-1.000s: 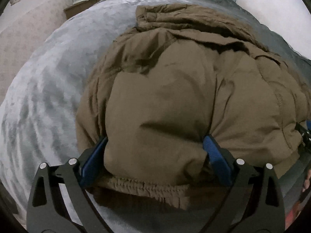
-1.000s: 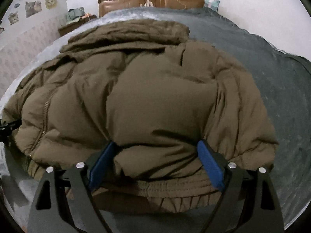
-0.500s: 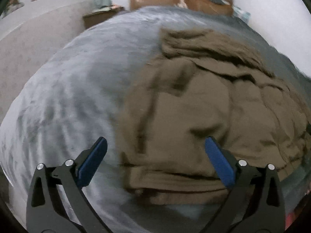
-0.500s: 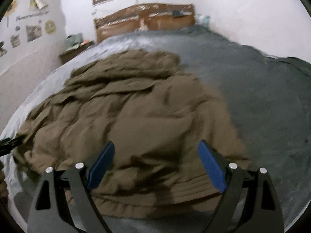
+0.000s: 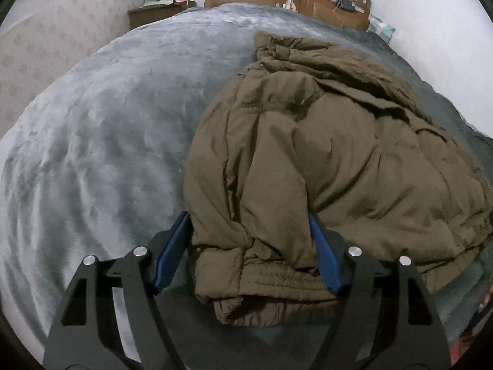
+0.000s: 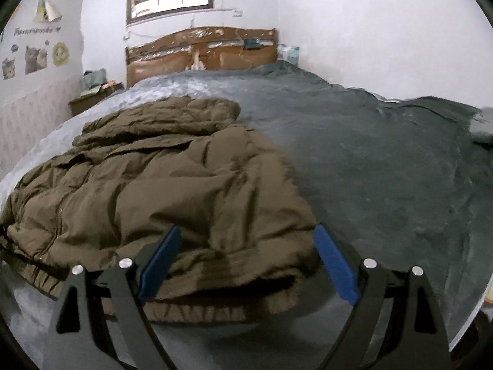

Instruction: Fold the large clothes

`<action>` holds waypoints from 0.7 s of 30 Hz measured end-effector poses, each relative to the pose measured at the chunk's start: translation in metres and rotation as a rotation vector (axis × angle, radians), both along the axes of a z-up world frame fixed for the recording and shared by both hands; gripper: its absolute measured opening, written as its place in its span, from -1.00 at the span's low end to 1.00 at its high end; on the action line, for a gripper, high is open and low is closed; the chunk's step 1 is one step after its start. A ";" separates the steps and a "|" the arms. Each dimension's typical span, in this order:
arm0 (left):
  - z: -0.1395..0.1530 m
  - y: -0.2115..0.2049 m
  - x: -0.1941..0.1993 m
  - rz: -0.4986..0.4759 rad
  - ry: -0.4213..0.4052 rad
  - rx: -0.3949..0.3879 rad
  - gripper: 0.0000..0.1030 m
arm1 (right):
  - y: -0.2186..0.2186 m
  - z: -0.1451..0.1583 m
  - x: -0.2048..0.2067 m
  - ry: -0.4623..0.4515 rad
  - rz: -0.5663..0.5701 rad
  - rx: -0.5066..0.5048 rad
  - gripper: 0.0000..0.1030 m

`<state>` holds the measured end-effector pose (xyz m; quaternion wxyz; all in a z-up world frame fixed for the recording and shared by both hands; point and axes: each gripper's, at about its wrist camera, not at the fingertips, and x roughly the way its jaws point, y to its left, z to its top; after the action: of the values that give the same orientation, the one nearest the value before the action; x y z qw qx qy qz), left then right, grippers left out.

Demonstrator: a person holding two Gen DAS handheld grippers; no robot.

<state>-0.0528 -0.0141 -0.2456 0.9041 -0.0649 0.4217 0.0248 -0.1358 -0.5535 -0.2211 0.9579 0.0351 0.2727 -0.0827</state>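
Olive puffer jacket [image 5: 332, 160] on grey bedspread [image 5: 101, 141], no legible labels

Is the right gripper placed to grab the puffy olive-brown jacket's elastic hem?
Probably yes: the right gripper is open, the olive-brown jacket's hem lies between its fingers, nothing blocking.

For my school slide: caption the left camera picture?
Left tongs straddle the brown puffy jacket's hem on a grey blanket.
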 end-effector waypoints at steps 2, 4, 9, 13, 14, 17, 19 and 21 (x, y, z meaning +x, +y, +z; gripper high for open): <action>-0.002 -0.001 -0.003 0.001 -0.005 0.019 0.50 | -0.011 0.002 -0.007 -0.016 -0.024 0.027 0.72; -0.005 -0.001 -0.002 0.008 -0.003 0.031 0.60 | -0.025 -0.001 -0.007 0.003 -0.047 0.065 0.72; 0.010 0.011 -0.015 0.026 -0.023 0.000 0.61 | -0.041 -0.015 0.003 0.071 -0.024 0.139 0.71; 0.012 0.010 -0.020 -0.009 -0.028 0.050 0.62 | -0.038 -0.026 0.022 0.117 0.021 0.177 0.44; 0.011 0.011 -0.021 -0.010 -0.025 0.046 0.62 | -0.037 -0.027 0.026 0.129 0.030 0.189 0.22; 0.016 0.015 -0.027 0.019 -0.022 -0.007 0.62 | -0.030 -0.028 0.032 0.142 0.026 0.174 -0.12; 0.020 0.016 -0.033 0.027 -0.030 -0.023 0.67 | -0.028 -0.031 0.032 0.158 0.028 0.162 -0.17; 0.018 0.018 -0.034 0.022 -0.027 -0.036 0.74 | -0.026 -0.031 0.032 0.163 0.027 0.152 -0.17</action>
<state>-0.0872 0.0043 -0.2278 0.9079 -0.0862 0.4093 0.0263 -0.1033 -0.5795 -0.2520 0.9281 0.0971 0.3558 -0.0514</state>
